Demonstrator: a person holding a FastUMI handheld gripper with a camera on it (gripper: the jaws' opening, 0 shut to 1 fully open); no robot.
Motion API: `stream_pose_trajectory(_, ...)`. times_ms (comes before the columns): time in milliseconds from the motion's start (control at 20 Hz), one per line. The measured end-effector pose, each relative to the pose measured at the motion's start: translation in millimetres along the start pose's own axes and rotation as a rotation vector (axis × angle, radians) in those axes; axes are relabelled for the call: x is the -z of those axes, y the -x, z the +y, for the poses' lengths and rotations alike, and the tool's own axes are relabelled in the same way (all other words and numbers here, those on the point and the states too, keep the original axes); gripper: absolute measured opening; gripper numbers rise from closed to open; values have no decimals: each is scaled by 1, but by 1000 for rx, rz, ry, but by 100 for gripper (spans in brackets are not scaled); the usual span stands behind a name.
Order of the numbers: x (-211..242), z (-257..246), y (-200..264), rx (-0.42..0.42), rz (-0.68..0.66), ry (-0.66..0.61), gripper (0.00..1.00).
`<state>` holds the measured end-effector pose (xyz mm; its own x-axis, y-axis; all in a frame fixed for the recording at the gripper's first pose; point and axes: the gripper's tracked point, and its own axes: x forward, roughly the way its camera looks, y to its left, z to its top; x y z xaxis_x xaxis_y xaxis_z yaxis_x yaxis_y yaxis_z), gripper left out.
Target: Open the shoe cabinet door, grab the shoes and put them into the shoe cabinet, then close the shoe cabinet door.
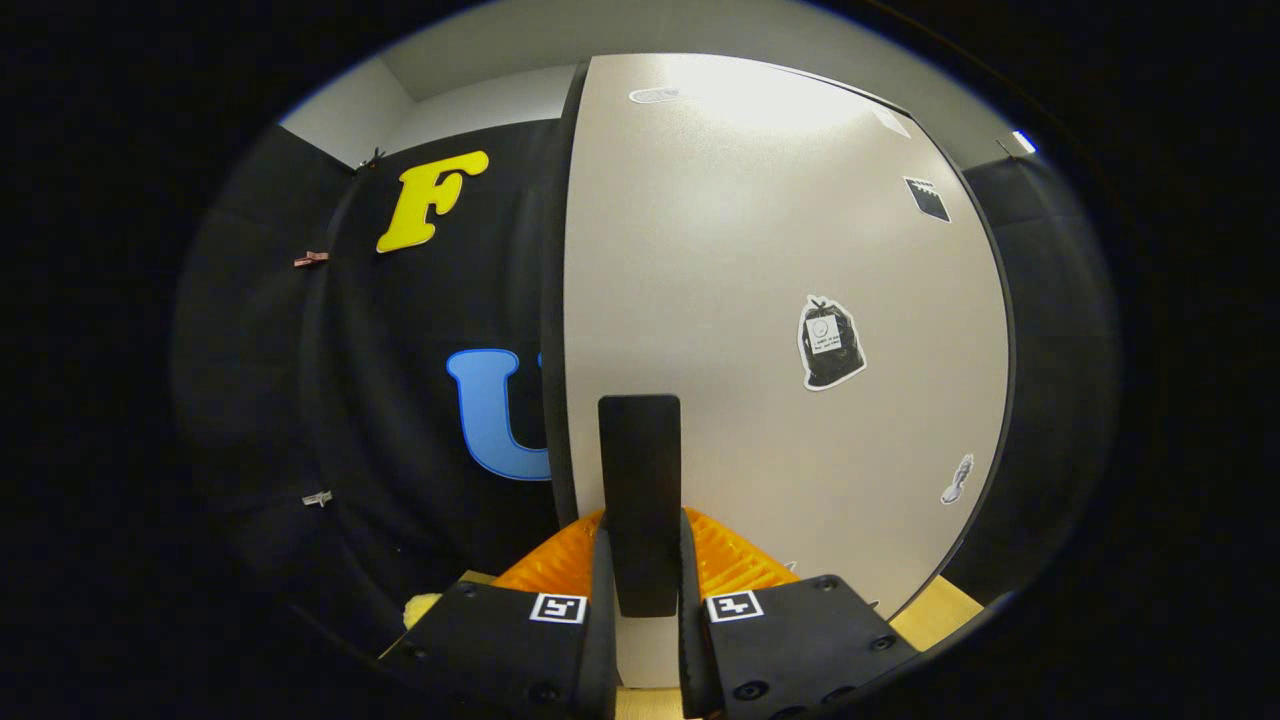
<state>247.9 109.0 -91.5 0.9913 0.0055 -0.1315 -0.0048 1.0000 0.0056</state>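
Clamping both fingers on the dark handle (pixel 640 500), the claw (pixel 640 560) grasps it, likely to swing the pale cabinet door (pixel 760 300), which stands just ahead; shoes unseen.

Handle (pixel 640 500) btm hidden betw fingers (pixel 600 590); door (pixel 780 300) sticker text illegible.

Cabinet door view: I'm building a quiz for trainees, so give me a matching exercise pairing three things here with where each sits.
Things:
1. handle
2. bag sticker
3. clip

Places:
A. on the black cloth wall
B. on the cabinet door, beyond the fingers
C. between the fingers of the gripper, both pressing on it

Pairs: 1-C, 2-B, 3-A
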Motion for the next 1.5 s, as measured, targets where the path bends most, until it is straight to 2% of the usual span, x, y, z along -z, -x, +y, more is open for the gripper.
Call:
stream_pose_trajectory(350, 0, -13, 55, -64, 5, -11, 29)
stream_pose_trajectory(1000, -4, -58, 144, -246, 24, -5, 28)
stream_pose_trajectory(1300, -7, -91, 176, -270, 22, -4, 28)
stream_pose_trajectory(1500, -9, -118, 195, -251, 15, -7, 28)
